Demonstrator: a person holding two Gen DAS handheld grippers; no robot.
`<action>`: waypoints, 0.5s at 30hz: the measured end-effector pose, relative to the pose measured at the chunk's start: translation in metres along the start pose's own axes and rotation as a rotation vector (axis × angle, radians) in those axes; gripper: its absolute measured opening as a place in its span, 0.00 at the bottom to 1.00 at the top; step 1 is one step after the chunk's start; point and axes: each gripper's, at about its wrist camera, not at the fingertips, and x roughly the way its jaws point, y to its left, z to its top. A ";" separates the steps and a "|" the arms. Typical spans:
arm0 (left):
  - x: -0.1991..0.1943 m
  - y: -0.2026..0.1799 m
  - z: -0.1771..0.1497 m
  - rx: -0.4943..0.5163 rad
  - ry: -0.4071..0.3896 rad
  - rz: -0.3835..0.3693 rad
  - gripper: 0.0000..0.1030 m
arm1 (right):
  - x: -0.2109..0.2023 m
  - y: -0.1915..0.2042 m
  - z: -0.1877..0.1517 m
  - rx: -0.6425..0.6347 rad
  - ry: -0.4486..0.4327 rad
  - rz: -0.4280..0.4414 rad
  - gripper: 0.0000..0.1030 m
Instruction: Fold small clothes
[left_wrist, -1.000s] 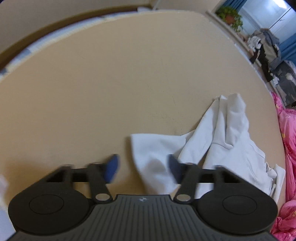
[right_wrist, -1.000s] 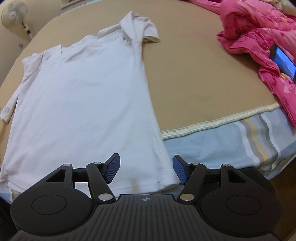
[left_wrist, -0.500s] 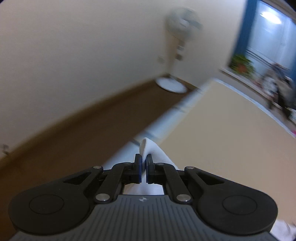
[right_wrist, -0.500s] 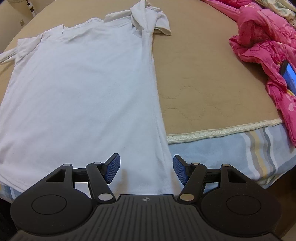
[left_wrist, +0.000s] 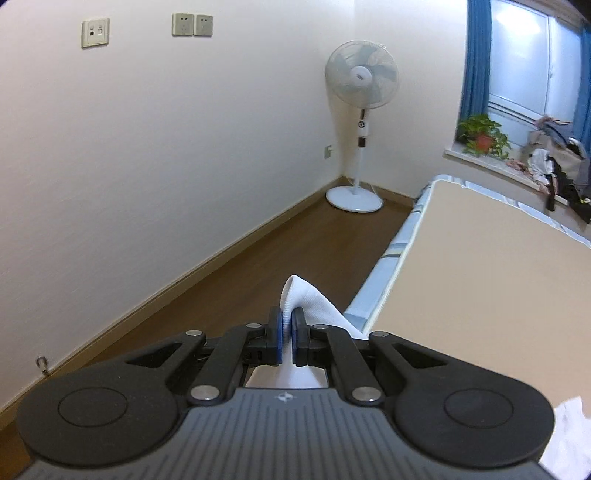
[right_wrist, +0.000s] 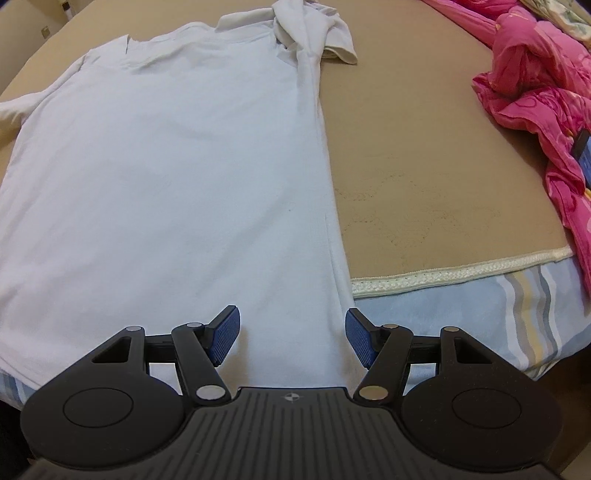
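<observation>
— Where is the white T-shirt (right_wrist: 166, 166) lying?
— It is lying flat on the tan bed cover (right_wrist: 424, 166), hem hanging over the striped mattress edge (right_wrist: 480, 306).
— And the grippers?
— The left gripper (left_wrist: 287, 334) is pinching a white fold of it, jaws having just been closing. The right gripper (right_wrist: 291, 334) is hovering over the hem, fingers spread, beside a pink quilt (right_wrist: 535, 74).
</observation>
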 end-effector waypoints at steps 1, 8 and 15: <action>0.008 0.005 -0.008 -0.004 0.040 0.040 0.11 | 0.000 0.002 0.001 -0.009 -0.001 -0.002 0.63; 0.046 0.050 -0.070 -0.105 0.269 0.243 0.72 | -0.011 0.011 0.002 -0.046 -0.028 0.020 0.63; -0.005 0.019 -0.121 -0.013 0.286 0.085 0.82 | -0.021 -0.001 0.013 0.008 -0.092 0.030 0.63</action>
